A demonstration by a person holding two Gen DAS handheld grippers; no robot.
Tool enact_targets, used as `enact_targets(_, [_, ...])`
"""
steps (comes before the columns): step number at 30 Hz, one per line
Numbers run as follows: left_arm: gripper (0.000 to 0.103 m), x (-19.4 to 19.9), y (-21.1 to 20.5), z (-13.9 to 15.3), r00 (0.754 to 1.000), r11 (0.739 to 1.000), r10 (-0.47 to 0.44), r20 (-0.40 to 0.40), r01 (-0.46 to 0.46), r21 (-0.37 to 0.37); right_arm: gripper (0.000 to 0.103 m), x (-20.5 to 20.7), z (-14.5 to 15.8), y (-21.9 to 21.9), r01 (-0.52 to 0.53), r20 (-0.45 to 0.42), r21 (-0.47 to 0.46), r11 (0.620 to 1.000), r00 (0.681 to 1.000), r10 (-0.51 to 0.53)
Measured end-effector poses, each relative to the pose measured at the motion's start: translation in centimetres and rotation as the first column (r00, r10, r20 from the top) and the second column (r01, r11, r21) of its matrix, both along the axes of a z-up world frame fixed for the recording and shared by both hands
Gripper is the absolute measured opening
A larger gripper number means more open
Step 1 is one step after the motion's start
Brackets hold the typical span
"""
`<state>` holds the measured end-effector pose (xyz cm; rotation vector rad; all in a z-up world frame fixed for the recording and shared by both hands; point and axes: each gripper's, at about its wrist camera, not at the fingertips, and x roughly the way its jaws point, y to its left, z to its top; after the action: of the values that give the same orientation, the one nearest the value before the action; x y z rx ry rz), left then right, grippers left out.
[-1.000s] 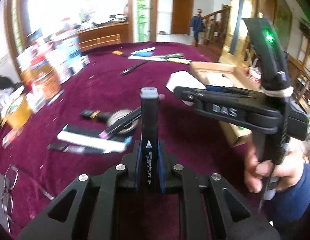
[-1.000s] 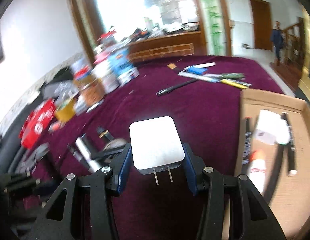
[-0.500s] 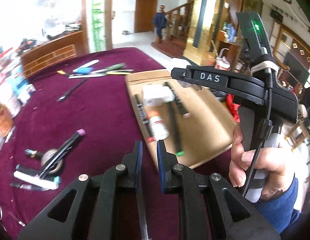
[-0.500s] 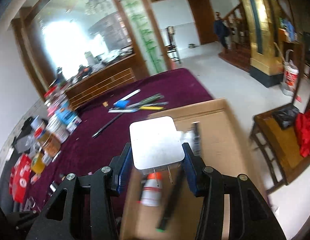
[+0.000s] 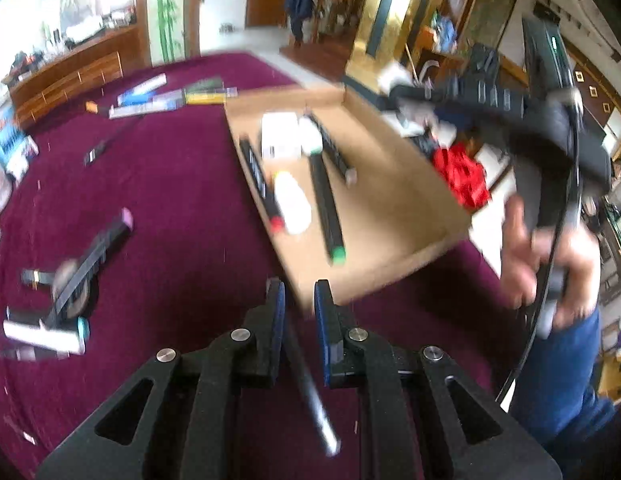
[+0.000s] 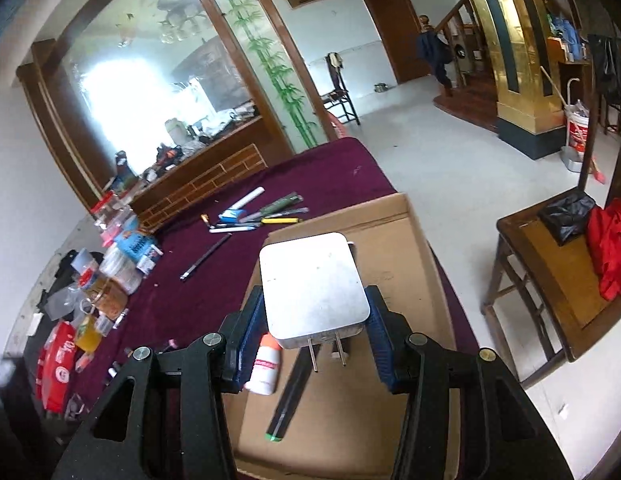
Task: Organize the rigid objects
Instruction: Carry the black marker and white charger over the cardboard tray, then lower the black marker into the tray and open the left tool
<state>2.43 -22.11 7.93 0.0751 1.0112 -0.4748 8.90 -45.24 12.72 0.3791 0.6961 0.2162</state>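
Note:
My right gripper (image 6: pixel 312 312) is shut on a white plug adapter (image 6: pixel 312 286), prongs toward the camera, held above the cardboard box (image 6: pixel 422 264). The box (image 5: pixel 390 184) lies on the maroon cloth and holds black markers (image 5: pixel 326 204), a white bottle (image 5: pixel 292 202) and a white block (image 5: pixel 280 136). My left gripper (image 5: pixel 298 300) hovers near the box's near corner, jaws close together. A thin dark pen (image 5: pixel 310 388) runs back between them toward the camera; the grip on it is blurred. The right gripper shows in the left view (image 5: pixel 402 92), over the box's far right.
Loose markers and a tape roll (image 5: pixel 74 292) lie left on the cloth. More pens (image 6: pixel 254 216) lie at the far end. Bottles and packets (image 6: pixel 106 280) crowd the left edge. A wooden chair with red cloth (image 6: pixel 606 252) stands right of the table.
Both grippers swung right from the loose markers toward the box. The right one carried the adapter over it. The black marker that stood upright in my left gripper now slants back as a thin pen.

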Motion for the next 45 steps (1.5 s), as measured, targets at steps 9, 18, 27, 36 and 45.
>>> enact_targets(9, [0.029, -1.8, -1.8, -5.1, 0.990, 0.998, 0.019, -0.143, -0.009, 0.067, 0.043, -0.7, -0.3, 1.0, -0.031, 0.015, -0.001, 1.000, 0.999, 0.031])
enact_targets(18, [0.012, -1.9, -1.1, -5.7, 0.996, 0.992, 0.055, -0.066, -0.047, 0.114, 0.043, -0.9, -0.7, -0.1, -0.013, 0.003, 0.010, 1.000, 1.000, 0.013])
enact_targets(27, [0.012, -1.6, 1.5, -1.1, 0.995, 0.996, 0.094, 0.014, -0.094, -0.007, 0.043, -0.8, -0.5, -0.7, 0.011, 0.001, 0.002, 1.000, 1.000, -0.011])
enact_targets(36, [0.012, 1.8, -2.4, 2.0, 0.999, 0.994, 0.034, 0.016, -0.032, -0.108, 0.043, 2.5, -0.3, -1.1, 0.000, -0.087, -0.048, 0.999, 0.996, -0.004])
enact_targets(45, [0.012, 8.1, -8.5, -1.2, 0.990, 0.984, 0.033, -0.137, -0.057, -0.170, 0.043, 8.1, -2.0, -1.3, -0.061, -0.222, -0.093, 0.994, 0.974, 0.039])
